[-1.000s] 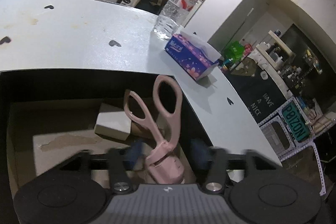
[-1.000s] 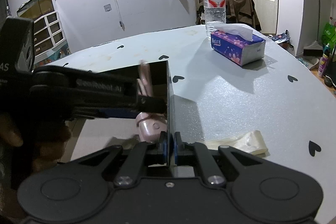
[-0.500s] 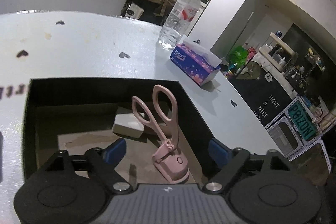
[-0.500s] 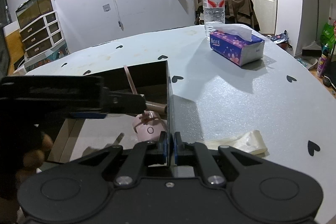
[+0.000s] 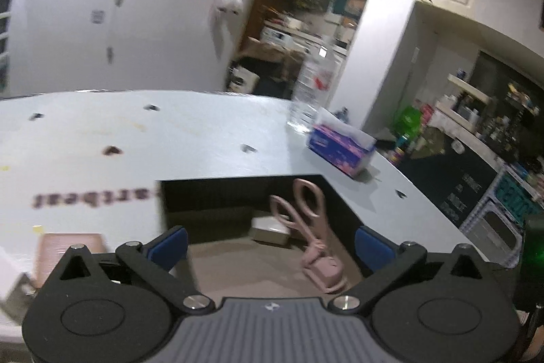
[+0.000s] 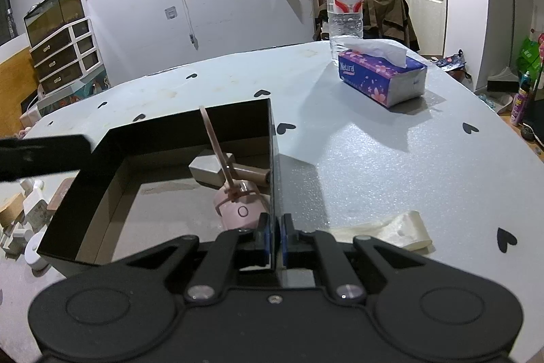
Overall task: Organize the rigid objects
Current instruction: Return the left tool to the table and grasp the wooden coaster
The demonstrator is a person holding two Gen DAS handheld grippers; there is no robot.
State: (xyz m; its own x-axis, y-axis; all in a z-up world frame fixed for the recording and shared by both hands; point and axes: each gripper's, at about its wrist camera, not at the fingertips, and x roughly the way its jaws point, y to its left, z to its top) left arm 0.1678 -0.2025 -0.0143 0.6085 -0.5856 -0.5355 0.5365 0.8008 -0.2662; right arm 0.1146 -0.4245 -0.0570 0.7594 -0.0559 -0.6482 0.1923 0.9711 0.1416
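Note:
A black open box [image 6: 102, 155] [image 5: 238, 189] sits on the pale table. Inside it a pink scissor-handled tool [image 5: 314, 233] [image 6: 231, 189] leans upright against the right wall, next to a small white block [image 5: 270, 228] [image 6: 207, 170]. My left gripper [image 5: 270, 244] is open and empty, raised above the box's near side. My right gripper [image 6: 274, 235] is shut on the box's right wall. A small brown tube [image 6: 251, 174] lies behind the tool.
A purple tissue pack [image 6: 382, 77] [image 5: 340, 148] and a clear water bottle [image 6: 343, 5] stand at the far right. A cream folded strip [image 6: 391, 230] lies right of my gripper. Small white and wooden items [image 6: 23, 213] lie left of the box, with a pink flat piece [image 5: 68, 247].
My left gripper let go of the pink tool, opened, and pulled back and up out of the box. The tool stays leaning inside. The right gripper has not moved.

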